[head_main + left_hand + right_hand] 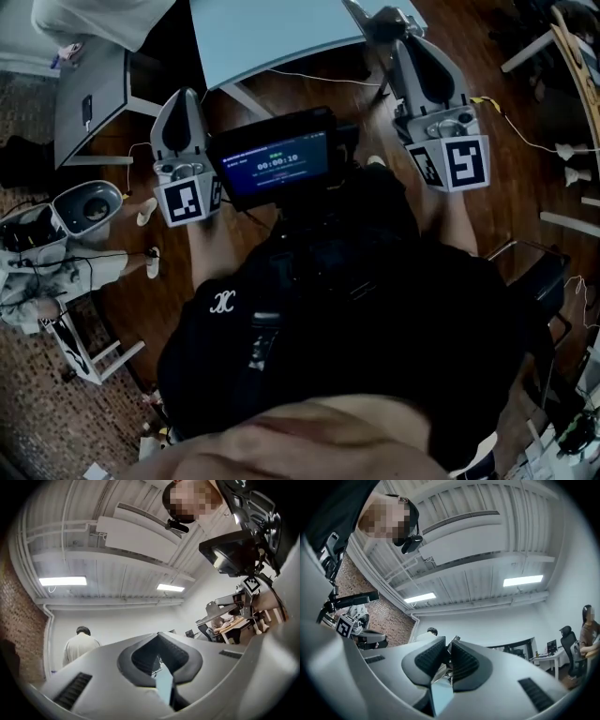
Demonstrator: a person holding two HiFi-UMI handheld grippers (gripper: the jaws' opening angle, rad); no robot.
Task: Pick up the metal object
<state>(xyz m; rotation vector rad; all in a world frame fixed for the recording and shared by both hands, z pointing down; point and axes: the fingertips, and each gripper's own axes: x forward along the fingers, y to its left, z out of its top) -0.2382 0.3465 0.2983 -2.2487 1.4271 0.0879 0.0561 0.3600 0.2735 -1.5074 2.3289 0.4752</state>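
While the person holds both grippers in front of the chest, on either side of a small screen (279, 161), each gripper view looks up at a ribbed white ceiling (487, 573). The left gripper (161, 637) has its jaws closed, tips touching, with nothing between them. The right gripper (447, 651) has its jaws a narrow slit apart and grips nothing. A light-blue table (272, 33) stands beyond them. No view shows the metal object, so I cannot tell its place or its long axis.
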